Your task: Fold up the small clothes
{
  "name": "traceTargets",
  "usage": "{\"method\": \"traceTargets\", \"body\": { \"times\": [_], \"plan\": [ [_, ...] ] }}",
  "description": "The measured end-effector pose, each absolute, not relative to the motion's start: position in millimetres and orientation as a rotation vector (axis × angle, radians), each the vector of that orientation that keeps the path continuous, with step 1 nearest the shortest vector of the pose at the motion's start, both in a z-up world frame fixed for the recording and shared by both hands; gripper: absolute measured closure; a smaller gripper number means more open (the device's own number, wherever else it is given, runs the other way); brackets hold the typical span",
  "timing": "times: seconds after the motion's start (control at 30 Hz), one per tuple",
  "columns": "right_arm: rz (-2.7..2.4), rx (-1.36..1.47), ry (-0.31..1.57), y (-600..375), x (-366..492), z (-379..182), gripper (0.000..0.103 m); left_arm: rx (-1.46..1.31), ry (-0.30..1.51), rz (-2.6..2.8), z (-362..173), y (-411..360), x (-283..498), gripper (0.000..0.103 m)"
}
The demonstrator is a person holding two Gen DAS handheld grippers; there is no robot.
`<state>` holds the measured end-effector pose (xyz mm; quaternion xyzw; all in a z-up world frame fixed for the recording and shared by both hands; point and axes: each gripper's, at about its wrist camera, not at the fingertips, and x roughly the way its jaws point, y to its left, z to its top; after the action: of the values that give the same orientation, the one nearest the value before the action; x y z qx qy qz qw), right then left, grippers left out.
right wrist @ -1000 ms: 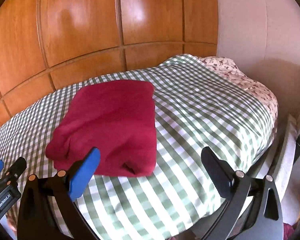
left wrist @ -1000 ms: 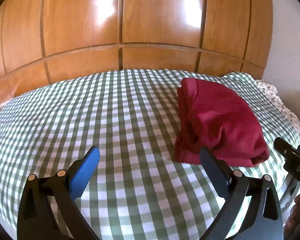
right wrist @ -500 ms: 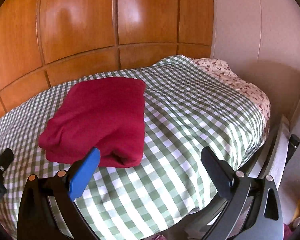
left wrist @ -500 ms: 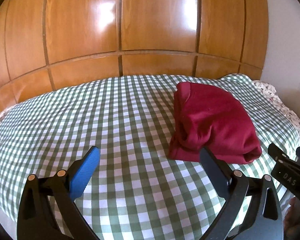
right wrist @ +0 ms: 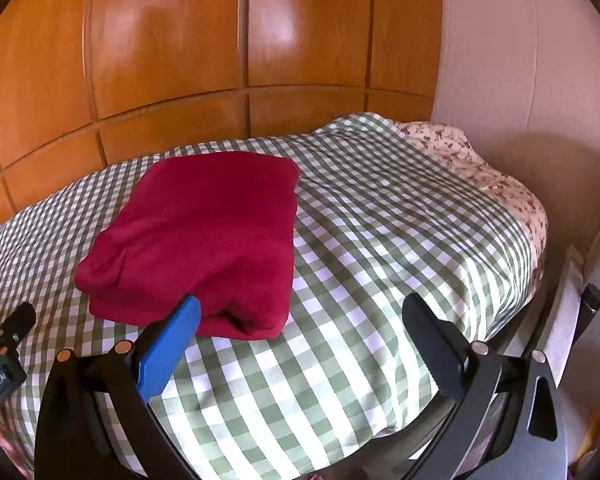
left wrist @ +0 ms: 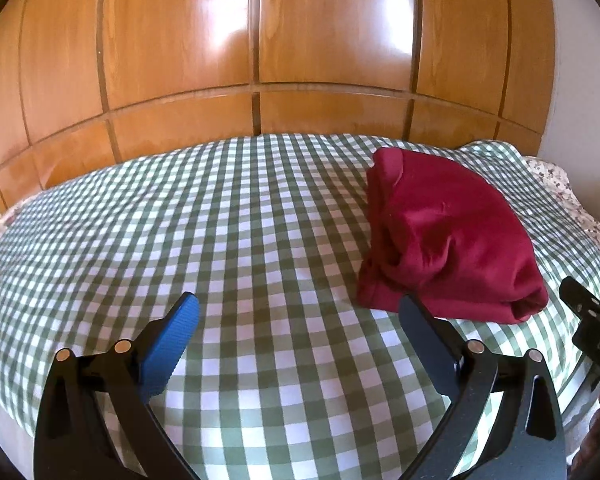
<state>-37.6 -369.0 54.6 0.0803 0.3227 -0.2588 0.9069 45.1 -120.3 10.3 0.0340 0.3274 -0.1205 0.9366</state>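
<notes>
A dark red garment (left wrist: 448,236) lies folded in a compact bundle on the green-and-white checked bed cover (left wrist: 220,240). In the right wrist view the garment (right wrist: 212,232) lies left of centre on the cover (right wrist: 380,240). My left gripper (left wrist: 298,312) is open and empty, held above the cover to the left of the garment. My right gripper (right wrist: 300,312) is open and empty, held above the cover near the garment's front right corner. Neither gripper touches the garment.
A wooden panelled wardrobe (left wrist: 260,40) runs along the far side of the bed. A floral sheet (right wrist: 480,168) shows at the bed's right end, by a pale wall (right wrist: 520,60). The bed's front edge drops off below the right gripper.
Both grippers have drawn back and risen from the bed, so the garment looks smaller and farther. Both stay open. The garment has not moved.
</notes>
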Motion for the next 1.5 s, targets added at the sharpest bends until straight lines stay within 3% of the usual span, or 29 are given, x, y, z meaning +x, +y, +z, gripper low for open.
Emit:
{"method": "traceTargets", "body": {
  "times": [1.5],
  "plan": [
    [-0.455, 0.157, 0.644, -350, -38, 54, 0.002, 0.068, 0.640, -0.234, 13, -115, 33, 0.004]
  ]
}}
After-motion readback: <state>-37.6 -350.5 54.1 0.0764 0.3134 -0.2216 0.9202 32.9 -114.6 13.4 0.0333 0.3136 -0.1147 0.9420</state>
